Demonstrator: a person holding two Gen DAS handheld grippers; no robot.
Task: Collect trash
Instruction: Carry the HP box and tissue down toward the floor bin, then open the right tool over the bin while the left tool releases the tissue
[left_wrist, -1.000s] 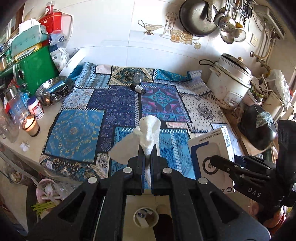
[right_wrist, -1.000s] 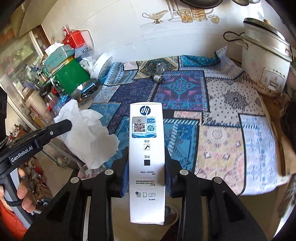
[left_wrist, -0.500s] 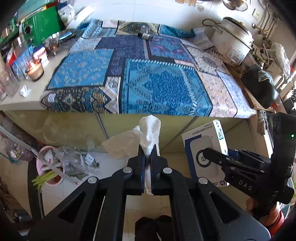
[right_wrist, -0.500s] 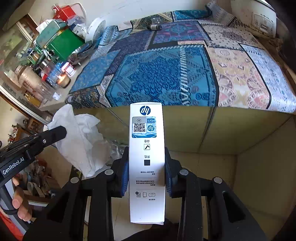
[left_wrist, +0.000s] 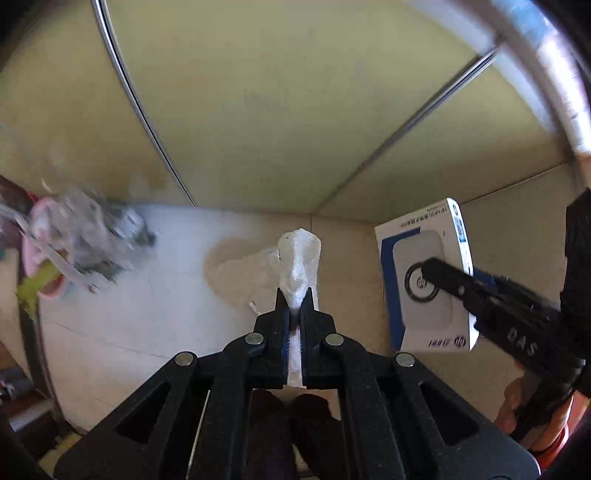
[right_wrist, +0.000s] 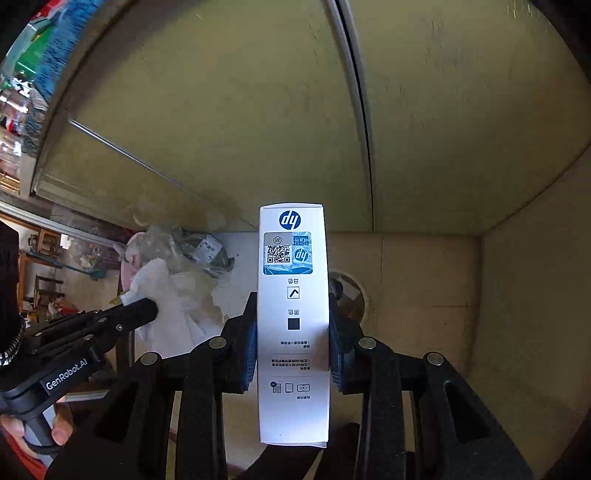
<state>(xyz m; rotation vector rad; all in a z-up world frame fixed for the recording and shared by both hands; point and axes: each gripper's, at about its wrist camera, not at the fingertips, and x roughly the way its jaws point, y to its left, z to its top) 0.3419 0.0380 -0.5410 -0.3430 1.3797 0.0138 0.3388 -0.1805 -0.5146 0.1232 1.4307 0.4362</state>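
My left gripper (left_wrist: 294, 301) points down at the floor and is shut on a crumpled white tissue (left_wrist: 298, 264) that sticks out past its fingertips. My right gripper (right_wrist: 293, 299) is shut on a tall white and blue printed box (right_wrist: 293, 332), pads pressing its two long sides. In the left wrist view the box (left_wrist: 428, 273) hangs to the right of the tissue. In the right wrist view the tissue (right_wrist: 173, 306) and left gripper (right_wrist: 142, 308) sit to the left of the box. A pink bin with a clear bag (left_wrist: 62, 251) stands on the floor at the left.
Olive cabinet doors (left_wrist: 277, 110) fill the upper half of both views, with pale floor tiles (left_wrist: 147, 314) below. The pink bin (right_wrist: 177, 251) lies beyond the tissue. A round fitting (right_wrist: 349, 295) shows on the floor behind the box. A hand (right_wrist: 55, 432) holds the left gripper's handle.
Both grippers have dropped from above the patterned tabletop to floor level in front of the cabinet and tilted further down. Tissue and box stay gripped; the table has left view.
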